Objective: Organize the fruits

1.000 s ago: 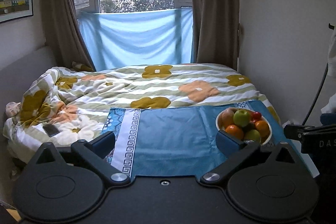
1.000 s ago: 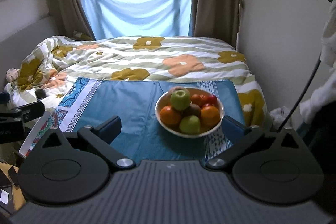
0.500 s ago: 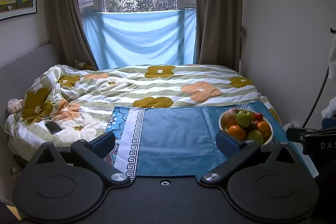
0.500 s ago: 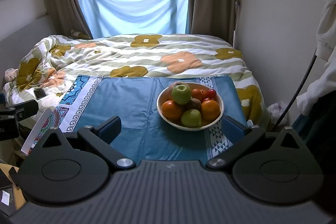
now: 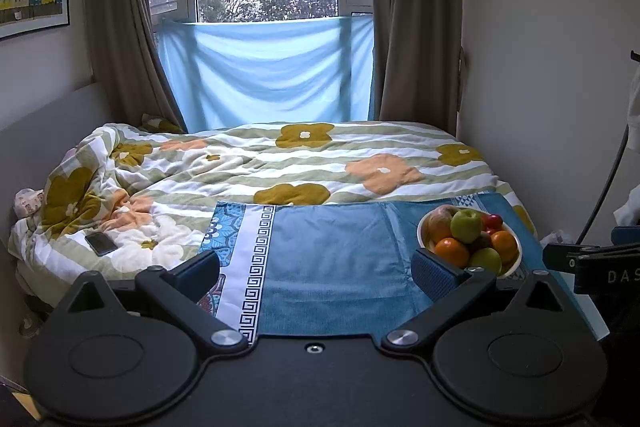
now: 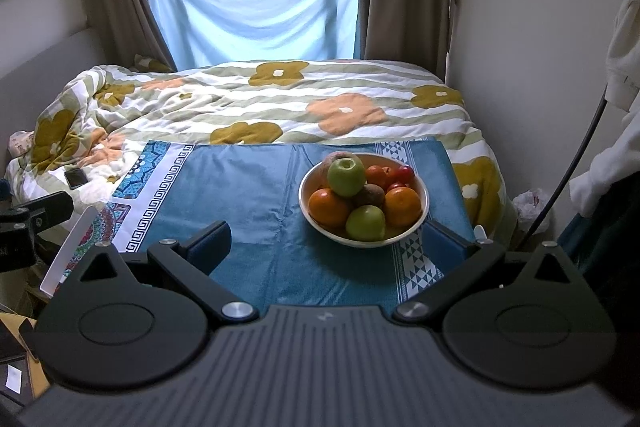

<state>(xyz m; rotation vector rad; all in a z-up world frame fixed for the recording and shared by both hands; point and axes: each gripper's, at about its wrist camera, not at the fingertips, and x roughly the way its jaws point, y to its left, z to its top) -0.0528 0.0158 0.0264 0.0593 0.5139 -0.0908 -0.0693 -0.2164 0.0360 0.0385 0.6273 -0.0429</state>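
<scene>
A white bowl [image 6: 422, 215] holds green apples [image 6: 346, 176], oranges [image 6: 329, 207], a kiwi, small red fruits and a reddish apple at the back. It stands on a blue cloth [image 6: 256, 195] on the bed. My right gripper [image 6: 326, 241] is open and empty, just short of the bowl, which lies between its fingers. My left gripper [image 5: 316, 273] is open and empty over the cloth's near edge; the bowl [image 5: 514, 265] is just beyond its right finger [image 5: 434, 273].
A flowered quilt [image 5: 280, 163] covers the bed, with a phone [image 5: 101, 243] on its left part. A wall runs close along the right side. White clothing [image 6: 624, 75] and a black cable [image 6: 576, 155] hang at the right. Curtains and a window are beyond the bed.
Both cameras have tilted upward and shifted slightly; the bowl sits lower and further right in the right wrist view. Both grippers stay open and empty.
</scene>
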